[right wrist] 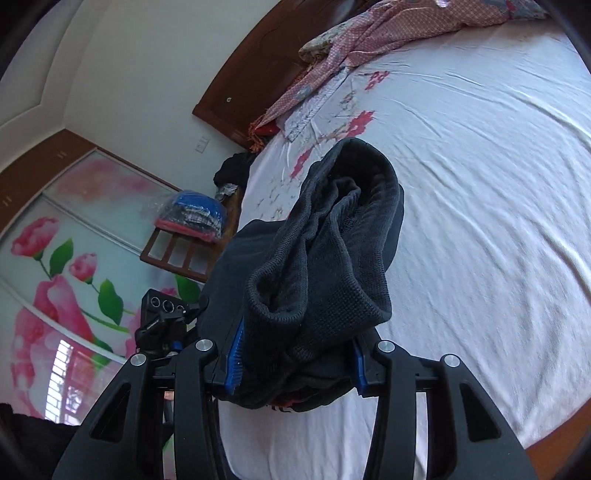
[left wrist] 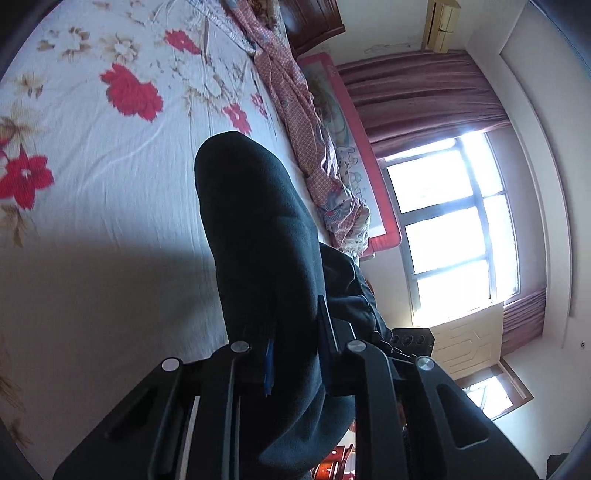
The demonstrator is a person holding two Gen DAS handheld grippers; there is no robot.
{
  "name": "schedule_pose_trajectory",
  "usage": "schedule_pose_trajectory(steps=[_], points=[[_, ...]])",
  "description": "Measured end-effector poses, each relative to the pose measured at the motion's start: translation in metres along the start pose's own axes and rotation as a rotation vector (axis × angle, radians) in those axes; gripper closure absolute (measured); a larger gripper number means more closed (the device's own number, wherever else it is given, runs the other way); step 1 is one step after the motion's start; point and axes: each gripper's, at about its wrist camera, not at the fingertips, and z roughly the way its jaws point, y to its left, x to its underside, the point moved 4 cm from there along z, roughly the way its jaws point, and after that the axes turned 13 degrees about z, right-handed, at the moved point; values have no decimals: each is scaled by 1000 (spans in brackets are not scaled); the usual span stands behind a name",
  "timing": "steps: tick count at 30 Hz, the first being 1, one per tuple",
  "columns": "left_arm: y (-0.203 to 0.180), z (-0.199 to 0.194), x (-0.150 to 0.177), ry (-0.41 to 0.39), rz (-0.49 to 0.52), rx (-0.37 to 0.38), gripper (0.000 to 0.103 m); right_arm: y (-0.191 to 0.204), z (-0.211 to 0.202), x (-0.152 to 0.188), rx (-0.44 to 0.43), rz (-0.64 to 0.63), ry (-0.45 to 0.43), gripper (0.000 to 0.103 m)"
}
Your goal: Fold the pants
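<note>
One pair of dark pants (left wrist: 258,240), two claws, one floral bed sheet (left wrist: 92,166), one pink quilt (right wrist: 388,33), one window (left wrist: 454,229).

Floral bedsheet (left wrist: 92,155) covers bed. Pink patterned quilt (left wrist: 295,110) bunched along far edge beside red bed rail (left wrist: 354,122). Bright window (left wrist: 454,229), maroon curtains (left wrist: 424,99). Flower-printed wardrobe doors (right wrist: 55,258); bagged clothes (right wrist: 192,216) on wooden stand.

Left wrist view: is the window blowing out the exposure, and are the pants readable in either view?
Left wrist: window clipped white, pants a near-black silhouette, shadow across the bedsheet. Right wrist: even light, knit ribbing on the pants readable; fisheye bends the headboard.
</note>
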Motion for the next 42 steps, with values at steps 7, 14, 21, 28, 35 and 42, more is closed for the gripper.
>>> schedule_pose_trajectory(steps=[7, 14, 21, 28, 35, 42], points=[[25, -62, -91, -104, 70, -95, 86, 50, 98, -58, -92, -36, 24, 59], [86, -94, -127, -91, 102, -243, 85, 27, 191, -65, -83, 73, 82, 59], [171, -123, -64, 16, 36, -574, 55, -39, 172, -30, 20, 234, 51, 41], [65, -99, -59, -9, 398, -560, 30, 13, 134, -37, -80, 147, -43, 41], [45, -9, -20, 226, 452, -388, 25, 37, 202, -42, -100, 136, 33, 41], [44, -20, 13, 226, 517, -434, 28, 0, 193, -46, -150, 248, -9, 50]])
